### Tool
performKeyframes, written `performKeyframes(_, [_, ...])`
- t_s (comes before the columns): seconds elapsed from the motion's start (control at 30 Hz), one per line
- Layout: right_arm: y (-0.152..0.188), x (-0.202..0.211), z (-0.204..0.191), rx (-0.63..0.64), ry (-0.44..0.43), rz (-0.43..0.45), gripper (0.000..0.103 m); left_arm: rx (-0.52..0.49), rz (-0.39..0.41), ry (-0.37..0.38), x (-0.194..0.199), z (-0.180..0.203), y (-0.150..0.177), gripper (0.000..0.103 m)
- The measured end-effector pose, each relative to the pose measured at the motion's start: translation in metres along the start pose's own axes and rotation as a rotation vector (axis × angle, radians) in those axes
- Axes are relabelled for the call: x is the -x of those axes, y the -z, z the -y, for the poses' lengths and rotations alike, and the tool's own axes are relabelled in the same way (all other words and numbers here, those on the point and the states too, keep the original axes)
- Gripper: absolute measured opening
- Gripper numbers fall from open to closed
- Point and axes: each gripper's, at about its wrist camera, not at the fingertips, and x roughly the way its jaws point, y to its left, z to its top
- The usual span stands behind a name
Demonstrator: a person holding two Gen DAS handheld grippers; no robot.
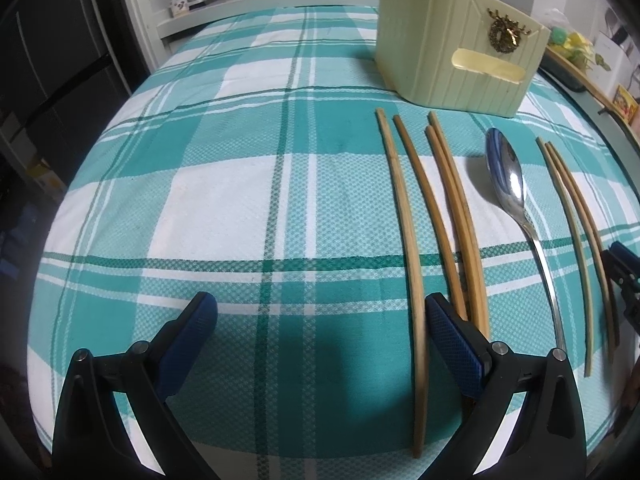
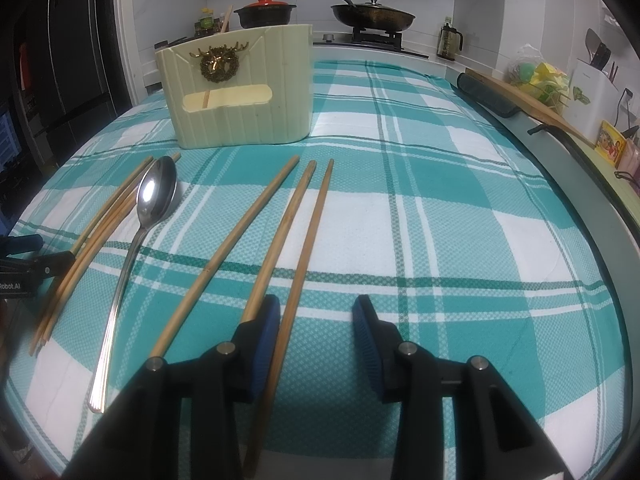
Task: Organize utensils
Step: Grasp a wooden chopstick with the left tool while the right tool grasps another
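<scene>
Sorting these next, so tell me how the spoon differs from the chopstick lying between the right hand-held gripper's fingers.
The spoon is shiny metal; the chopstick is matte tan wood. The spoon widens into an oval bowl; the chopstick is a plain thin stick. The spoon lies clear of the right hand-held gripper; the chopstick runs between its open fingers. Both lie flat on the checked cloth, pointing toward the cream holder.

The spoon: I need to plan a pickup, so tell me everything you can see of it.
The spoon is one piece of shiny, silver-coloured metal, with an oval bowl and a long slim handle ridged at its end. It lies flat on the checked cloth, bowl facing up and towards the cream holder, handle towards the cameras. It lies between wooden chopsticks on both sides, apparently clear of them. No gripper touches it.
</scene>
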Motion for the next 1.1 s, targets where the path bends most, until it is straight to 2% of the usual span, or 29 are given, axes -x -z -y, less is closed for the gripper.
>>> performKeyframes(0.1, [0.000,0.001,0.002,-0.017,0.014,-0.002,0.039,0.027,-0.008,0.003,0.000,-0.007,0.001,0.102])
performKeyframes(0.17, [0.000,0.002,0.005,-0.032,0.019,-0.006,0.038,0.025,-0.004,0.011,0.002,-0.007,0.003,0.098])
performKeyframes(0.2, [0.000,0.002,0.006,-0.042,0.022,-0.008,0.038,0.017,0.001,0.016,0.004,-0.006,0.004,0.092])
performKeyframes(0.27, [0.001,0.004,0.009,-0.061,0.030,-0.007,0.027,-0.017,0.009,0.036,0.009,0.000,0.005,0.077])
performKeyframes(0.33, [0.002,0.004,0.013,-0.080,0.036,-0.006,0.018,-0.056,0.015,0.054,0.013,0.008,0.005,0.048])
performKeyframes(0.37, [0.002,0.005,0.016,-0.091,0.042,-0.006,0.012,-0.071,0.017,0.056,0.015,0.013,0.005,0.039])
performKeyframes(0.4, [0.003,0.005,0.019,-0.107,0.048,-0.008,0.011,-0.080,0.017,0.059,0.017,0.016,0.005,0.024])
performKeyframes(0.43, [0.003,0.006,0.022,-0.121,0.054,-0.009,0.010,-0.085,0.016,0.063,0.018,0.019,0.006,0.013])
performKeyframes(0.53, [0.006,0.008,0.030,-0.143,0.080,-0.017,0.010,-0.071,0.018,0.045,0.021,0.021,0.010,0.008])
performKeyframes(0.67, [0.013,0.015,0.040,-0.172,0.109,-0.039,0.010,-0.008,-0.007,0.039,0.028,0.015,0.020,0.008])
performKeyframes(0.8, [0.018,0.021,0.051,-0.200,0.097,-0.076,0.010,-0.011,-0.029,0.051,0.035,0.018,0.029,0.009])
performKeyframes(0.87, [0.020,0.023,0.055,-0.206,0.076,-0.093,0.010,-0.018,-0.046,0.071,0.035,0.019,0.028,0.020])
performKeyframes(0.93, [0.017,0.022,0.057,-0.194,0.054,-0.120,0.011,-0.025,-0.056,0.093,0.035,0.017,0.023,0.053])
performKeyframes(1.0, [0.012,0.020,0.058,-0.171,0.014,-0.156,0.022,-0.047,-0.053,0.094,0.035,0.016,0.017,0.062])
performKeyframes(1.07, [0.006,0.016,0.055,-0.135,-0.042,-0.199,0.037,-0.088,-0.071,0.109,0.033,0.014,0.008,0.062])
performKeyframes(1.1, [0.003,0.014,0.055,-0.115,-0.064,-0.226,0.038,-0.104,-0.079,0.116,0.031,0.013,0.004,0.063])
